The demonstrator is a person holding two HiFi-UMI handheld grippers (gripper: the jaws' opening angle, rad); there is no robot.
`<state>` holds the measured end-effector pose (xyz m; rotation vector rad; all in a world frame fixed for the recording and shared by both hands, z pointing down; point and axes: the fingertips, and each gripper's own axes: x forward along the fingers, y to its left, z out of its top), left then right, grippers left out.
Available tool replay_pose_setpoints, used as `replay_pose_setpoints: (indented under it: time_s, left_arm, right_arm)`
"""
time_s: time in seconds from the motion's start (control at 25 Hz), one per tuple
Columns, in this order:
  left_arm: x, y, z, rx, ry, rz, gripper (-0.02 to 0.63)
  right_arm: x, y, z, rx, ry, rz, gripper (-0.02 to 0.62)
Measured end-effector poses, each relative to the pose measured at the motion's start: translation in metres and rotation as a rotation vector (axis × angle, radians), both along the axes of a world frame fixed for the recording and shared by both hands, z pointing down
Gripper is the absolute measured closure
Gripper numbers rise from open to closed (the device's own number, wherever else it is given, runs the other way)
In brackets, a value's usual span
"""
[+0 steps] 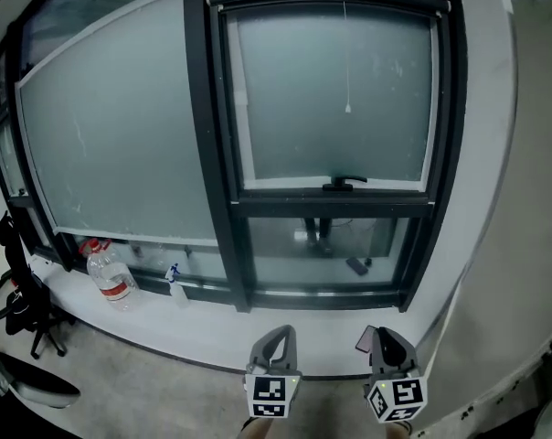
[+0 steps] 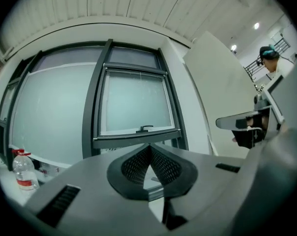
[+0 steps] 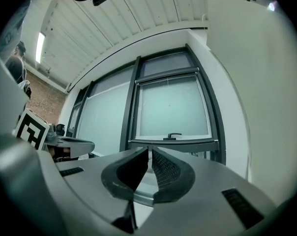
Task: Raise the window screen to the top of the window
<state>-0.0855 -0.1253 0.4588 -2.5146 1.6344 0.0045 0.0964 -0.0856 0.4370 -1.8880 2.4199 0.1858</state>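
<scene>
The window (image 1: 335, 99) has a dark frame, and a pale frosted screen covers its right sash from the top bar down to a black handle (image 1: 345, 183). A thin pull cord (image 1: 347, 62) hangs down the middle of the screen. Both grippers are low in the head view, short of the sill and pointing at the window. My left gripper (image 1: 281, 334) is shut and empty, its tips meeting (image 2: 149, 147). My right gripper (image 1: 378, 337) is beside it, jaws together with only a thin slit and nothing between them (image 3: 149, 149). Neither touches the window.
A white sill (image 1: 166, 323) runs under the window, with a water bottle (image 1: 110, 277) and a small spray bottle (image 1: 175, 282) on its left part. A black stand (image 1: 25, 305) is at far left. A white wall (image 1: 523, 199) closes the right side.
</scene>
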Motion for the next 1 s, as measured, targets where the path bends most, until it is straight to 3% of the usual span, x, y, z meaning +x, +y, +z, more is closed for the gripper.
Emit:
replay_pose_setpoints:
  time_s: [0.36, 0.64, 1.0]
  left_arm:
    - [0.002, 0.087, -0.013, 0.019, 0.025, -0.033, 0.603]
    - [0.022, 0.164, -0.008, 0.011, -0.012, -0.053, 0.603]
    - [0.024, 0.216, -0.016, 0.01, -0.002, -0.075, 0.603]
  right_arm:
    - [0.013, 0.09, 0.0, -0.001, -0.021, -0.002, 0.568]
    - [0.033, 0.172, 0.012, -0.022, -0.059, -0.031, 0.568]
    - [0.045, 0.223, 0.014, -0.036, -0.053, -0.008, 0.589]
